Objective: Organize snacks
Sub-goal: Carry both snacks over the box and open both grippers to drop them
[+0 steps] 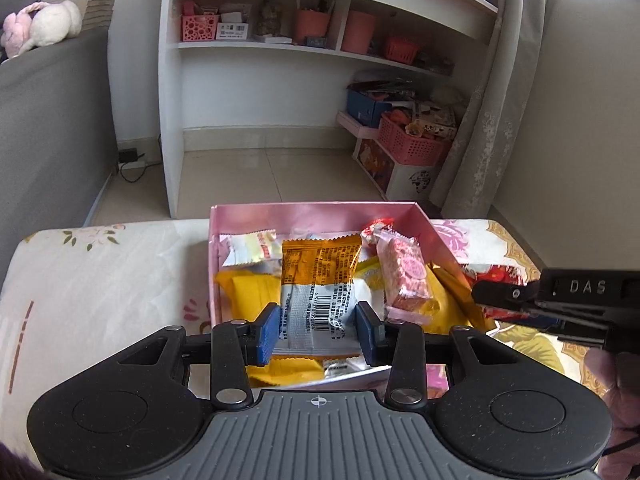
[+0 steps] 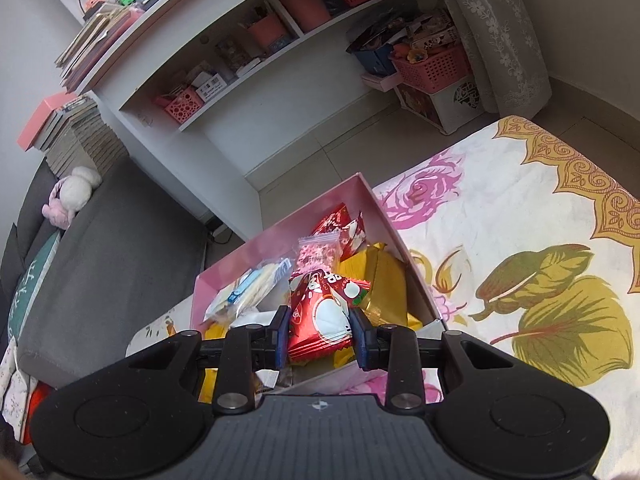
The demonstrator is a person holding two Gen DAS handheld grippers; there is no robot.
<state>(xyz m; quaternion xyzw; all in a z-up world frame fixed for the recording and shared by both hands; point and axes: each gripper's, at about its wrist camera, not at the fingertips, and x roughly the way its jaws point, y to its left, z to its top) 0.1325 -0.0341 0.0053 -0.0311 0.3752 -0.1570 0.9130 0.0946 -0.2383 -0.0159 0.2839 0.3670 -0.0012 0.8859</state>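
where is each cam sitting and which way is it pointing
Left wrist: sits on the left gripper, looking forward and down into the pink box; its pads clamp an orange-and-silver packet; the right gripper and a hand show at right.
Right wrist: sits on the right gripper, rolled, looking down into the same box; its pads clamp a red packet.
Shared: the box, the floral cloth, the white shelf.
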